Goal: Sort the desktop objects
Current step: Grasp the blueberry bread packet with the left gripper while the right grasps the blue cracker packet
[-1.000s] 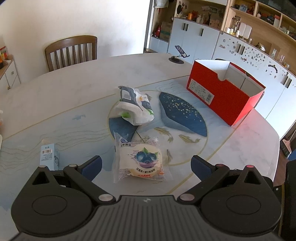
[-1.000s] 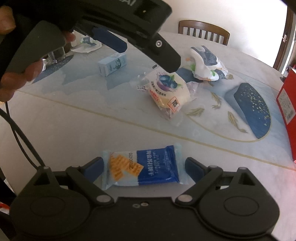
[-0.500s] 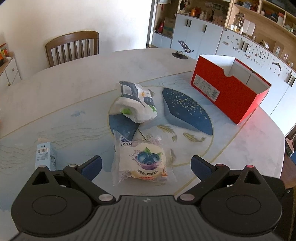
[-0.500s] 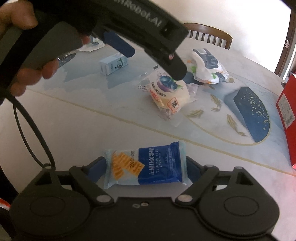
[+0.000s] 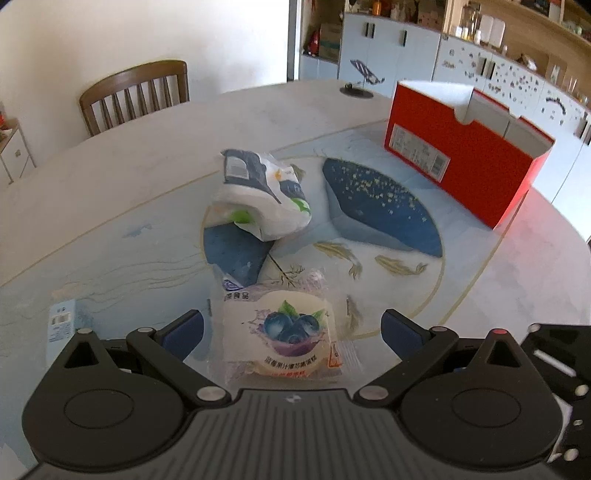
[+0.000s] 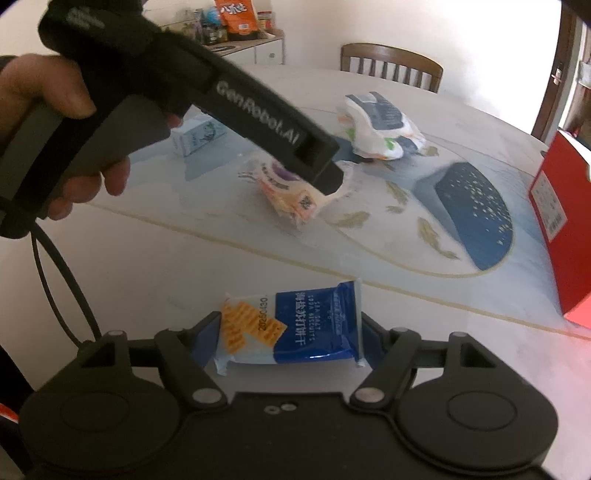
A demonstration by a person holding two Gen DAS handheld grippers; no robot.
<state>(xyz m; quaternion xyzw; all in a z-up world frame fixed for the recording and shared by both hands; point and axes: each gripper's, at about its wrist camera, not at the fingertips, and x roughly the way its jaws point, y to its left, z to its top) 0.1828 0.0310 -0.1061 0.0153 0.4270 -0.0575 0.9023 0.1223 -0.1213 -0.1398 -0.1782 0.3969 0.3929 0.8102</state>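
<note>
Marble surface [image 5: 110, 192] unsorted, red box [image 5: 465, 155] far right apparently unfilled: left gripper [image 5: 291, 328] jaws open around blueberry bun [image 5: 284, 332], right gripper [image 6: 291, 332] jaws closed on biscuit packet [image 6: 295, 328] near edge.

Domestic dining room. A large round bench [image 5: 122, 173] with a painted blue fish-and-leaf pattern stood before a wooden slat-back chair [image 5: 136, 94]. Pale cabinets [image 5: 391, 40] topped by open shelves of jars and ornaments [image 5: 480, 22] lined one wall; a sideboard [image 6: 255, 48] carried snack bags and bottles.
</note>
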